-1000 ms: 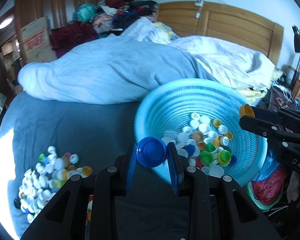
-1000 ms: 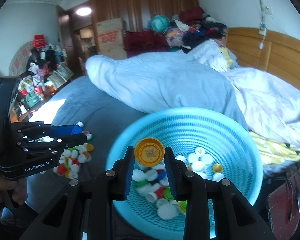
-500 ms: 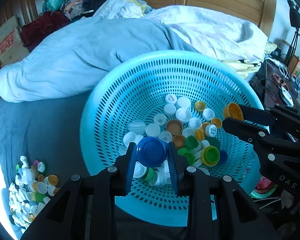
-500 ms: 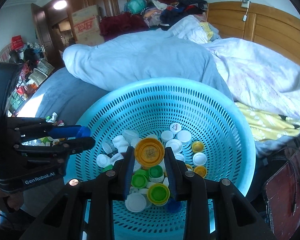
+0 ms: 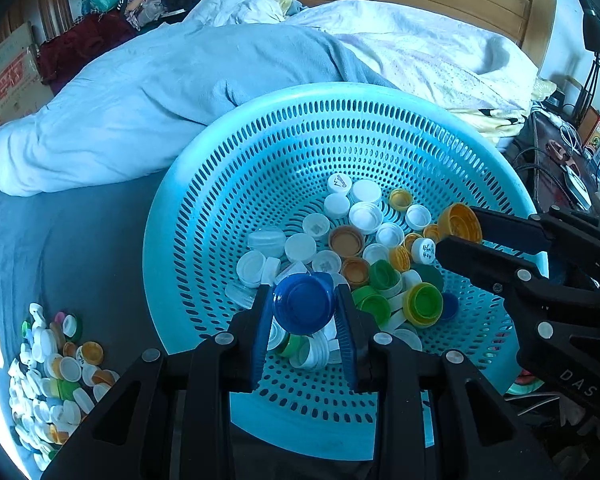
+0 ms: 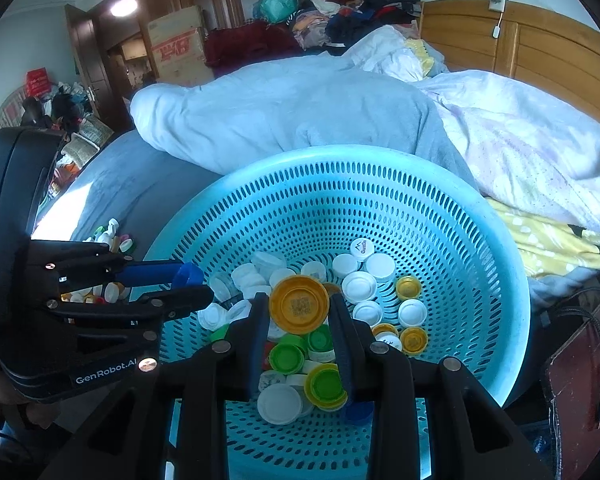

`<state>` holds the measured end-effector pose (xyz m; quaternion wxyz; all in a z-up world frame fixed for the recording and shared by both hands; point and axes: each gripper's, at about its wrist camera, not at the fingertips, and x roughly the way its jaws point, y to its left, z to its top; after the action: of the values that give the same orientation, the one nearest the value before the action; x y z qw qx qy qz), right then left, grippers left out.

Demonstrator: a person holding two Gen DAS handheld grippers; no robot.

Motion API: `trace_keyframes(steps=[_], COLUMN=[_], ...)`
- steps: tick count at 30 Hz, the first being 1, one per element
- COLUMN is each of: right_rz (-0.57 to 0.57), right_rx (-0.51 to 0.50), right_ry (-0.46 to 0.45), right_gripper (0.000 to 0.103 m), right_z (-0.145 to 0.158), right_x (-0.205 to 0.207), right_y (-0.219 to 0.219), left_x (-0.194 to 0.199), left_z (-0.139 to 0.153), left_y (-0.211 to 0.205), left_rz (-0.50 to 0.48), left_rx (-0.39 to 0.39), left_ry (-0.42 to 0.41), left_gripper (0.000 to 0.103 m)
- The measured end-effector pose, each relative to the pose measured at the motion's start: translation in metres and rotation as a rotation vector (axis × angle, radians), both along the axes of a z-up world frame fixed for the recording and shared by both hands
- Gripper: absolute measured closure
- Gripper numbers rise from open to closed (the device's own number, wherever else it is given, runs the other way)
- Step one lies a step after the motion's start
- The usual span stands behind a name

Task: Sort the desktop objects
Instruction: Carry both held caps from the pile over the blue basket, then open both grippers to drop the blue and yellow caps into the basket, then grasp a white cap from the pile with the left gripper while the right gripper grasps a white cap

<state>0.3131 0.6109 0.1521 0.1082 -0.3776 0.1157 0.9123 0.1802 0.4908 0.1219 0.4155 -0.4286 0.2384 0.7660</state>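
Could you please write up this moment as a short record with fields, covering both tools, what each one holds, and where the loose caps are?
left tool: shut on a round dark blue plastic cap, over the basket
right tool: shut on a round orange-yellow plastic cap, over the basket
basket: round perforated light blue plastic basket on the bed, holding many mixed caps
loose caps: pile of mixed plastic caps on the grey-blue bedsheet, left of the basket

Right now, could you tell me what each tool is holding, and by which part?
Left tool pinches a blue cap by its rim; right tool pinches a yellow cap by its rim.
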Motion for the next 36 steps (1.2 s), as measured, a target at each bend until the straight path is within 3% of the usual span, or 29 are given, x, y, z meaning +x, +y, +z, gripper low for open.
trace_keyframes(steps=[13,16,19,24,30,33,36], right_rz=[-0.006,-0.005,-0.005,0.037,0.145,0.202,0.254], right_rx=[0.005,0.006,0.008,0.028,0.06,0.089,0.122], right_ry=[0.007,0.007,0.021,0.066,0.133,0.166,0.197], right_gripper=[0.067,0.066,0.057,0.053,0.039,0.032,0.021], right_z=[-0.001,-0.001,0.002,0.018,0.043,0.056,0.07], right_x=[0.0,0.0,0.001,0.003,0.002,-0.001,-0.005], right_y=[-0.002,-0.003,-0.006,-0.029,-0.083,-0.112,-0.139], left_x=[-0.002,-0.004,-0.005,-0.012,-0.023,-0.024,-0.023], left_z=[-0.004,-0.005,-0.003,0.012,0.044,0.063,0.079], left_y=[-0.002,-0.003,-0.007,-0.036,-0.106,-0.144,-0.18], left_rz=[0.016,0.019,0.027,0.069,0.218,0.324,0.422], left_rx=[0.006,0.011,0.025,0.088,0.147,0.171,0.199], left_ry=[-0.007,-0.009,-0.006,0.024,0.173,0.291,0.389], left_gripper=[0.075,0.069,0.065,0.06,0.043,0.037,0.022])
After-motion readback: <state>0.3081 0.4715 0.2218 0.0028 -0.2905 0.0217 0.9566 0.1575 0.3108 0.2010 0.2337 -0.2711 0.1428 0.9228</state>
